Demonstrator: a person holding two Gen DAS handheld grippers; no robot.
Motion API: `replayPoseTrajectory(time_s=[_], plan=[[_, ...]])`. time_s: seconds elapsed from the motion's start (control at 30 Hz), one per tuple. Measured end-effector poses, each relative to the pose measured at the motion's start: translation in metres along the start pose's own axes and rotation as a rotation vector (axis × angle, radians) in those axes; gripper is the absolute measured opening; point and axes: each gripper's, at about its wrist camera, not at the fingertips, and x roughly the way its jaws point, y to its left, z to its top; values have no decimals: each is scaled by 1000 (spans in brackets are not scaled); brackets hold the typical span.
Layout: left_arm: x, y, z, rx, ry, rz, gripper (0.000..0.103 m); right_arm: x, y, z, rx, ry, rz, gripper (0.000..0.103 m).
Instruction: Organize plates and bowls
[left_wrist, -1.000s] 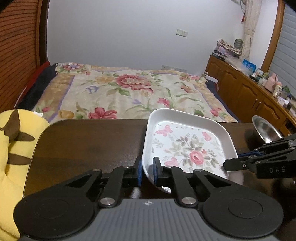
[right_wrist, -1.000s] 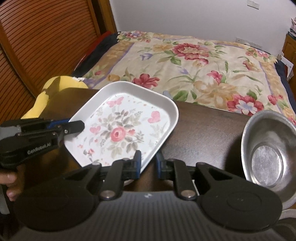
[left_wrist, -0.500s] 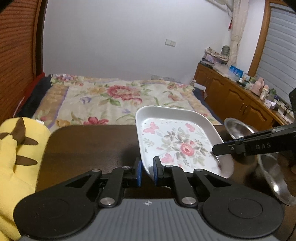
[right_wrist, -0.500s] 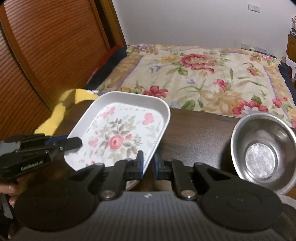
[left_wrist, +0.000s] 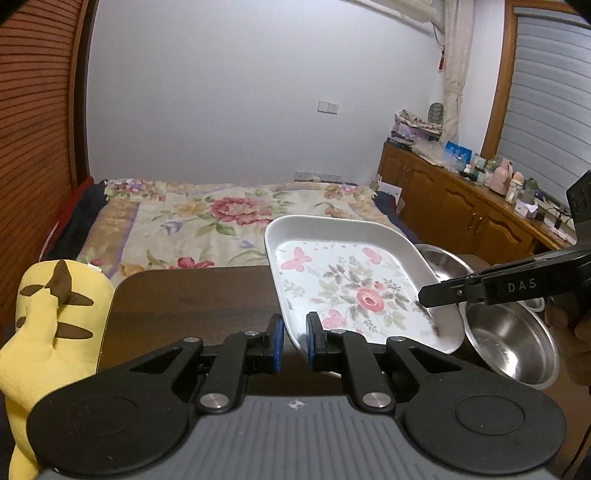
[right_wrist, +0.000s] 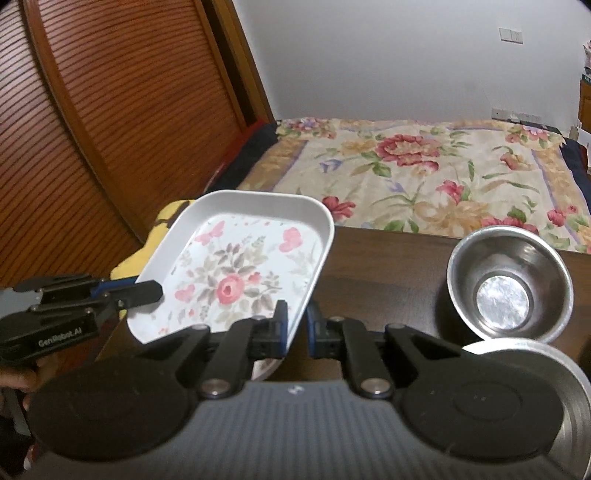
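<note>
Honestly the sketchy part is that the floral plate (left_wrist: 354, 291) is getting carried in the air by both sets of tongs at once, each pinching only a thin bit of rim. The left tongs (left_wrist: 294, 343) are squeezing narrow on the near left edge, and the right tongs (right_wrist: 295, 325) are clamping the opposite side edge the same way. If one hand is pulling or twisting differently from the other, I'm guessing the rim slides out of a pad and the plate drops onto the dark wooden surface (left_wrist: 192, 295) or clips a steel bowl (right_wrist: 508, 284). It's already sitting tilted, far edge higher, hovering above the surface with what looks like another dish (right_wrist: 266, 365) right under it, though that bit is mostly hidden. A second steel bowl (right_wrist: 554, 387) is crowding the right tongs too, so swinging that way is risky. Both tongs are pointing forward and slightly down toward the bed (right_wrist: 424, 173), roughly level with each other.
</note>
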Motion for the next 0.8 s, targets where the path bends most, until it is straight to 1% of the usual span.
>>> replayPoseTrajectory(time_s=[0.23, 0.5, 0.7, 0.8], plan=[[-19, -6, -11, -5, -10, -21, 14, -15, 0, -15, -11, -12, 25, 12], [-40, -16, -27, 11, -14, -17, 14, -29, 8, -38, -25, -16, 47, 12], [-57, -20, -47, 9, -18, -14, 13, -40, 12, -57, -26, -23, 72, 12], [-65, -22, -55, 4, -33, -14, 13, -45, 15, -69, -20, -20, 89, 12]])
